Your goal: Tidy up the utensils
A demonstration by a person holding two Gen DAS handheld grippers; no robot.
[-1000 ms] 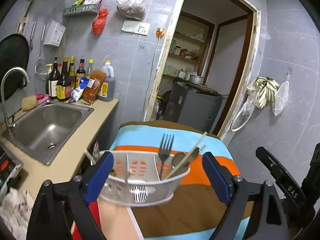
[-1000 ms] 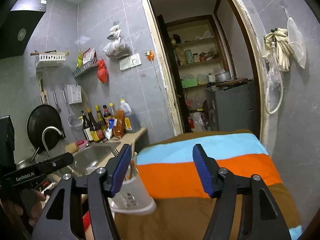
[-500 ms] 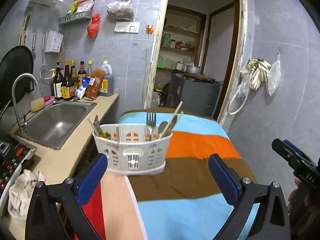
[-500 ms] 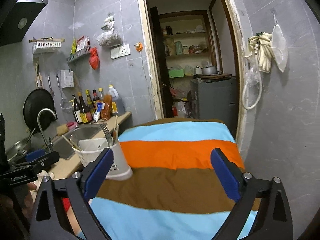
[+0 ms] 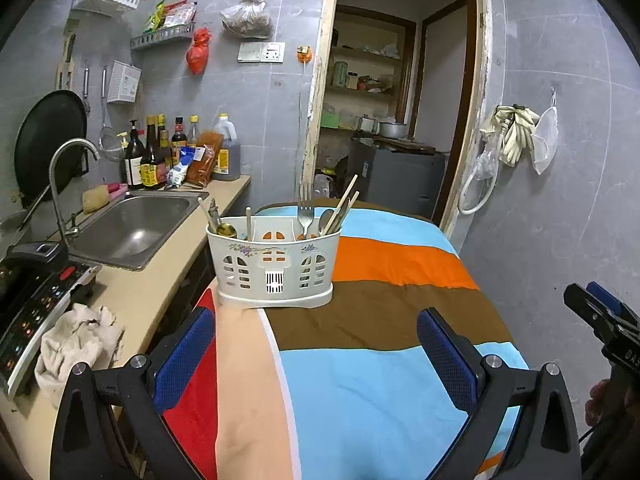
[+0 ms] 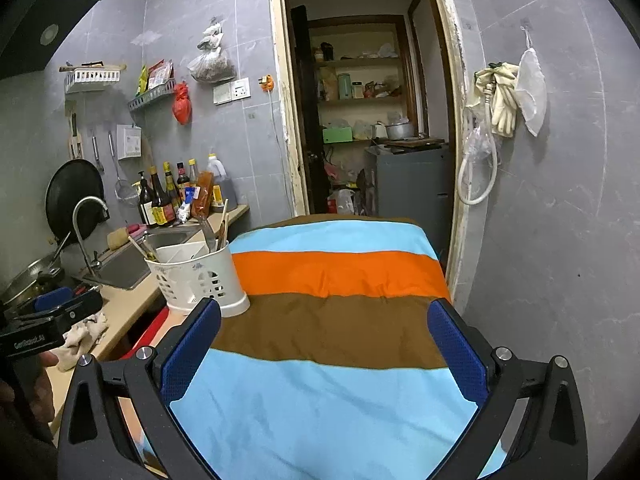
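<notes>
Striped cloth (image 5: pixel 384 344), bands of blue, orange, brown, fills centre to 6 o'clock. Steel sink (image 5: pixel 132 232) at 9 o'clock, curved faucet (image 5: pixel 64 176) on its left. Sauce bottles (image 5: pixel 156 156) at 10 o'clock against grey tile wall. Black pan (image 5: pixel 48 140) hangs beside them. Crumpled rag (image 5: pixel 76 344) on counter at 8 o'clock. Open doorway (image 5: pixel 396 120) at 12–1 o'clock. Gloves (image 5: pixel 514 132) hang on the wall at 2 o'clock.
</notes>
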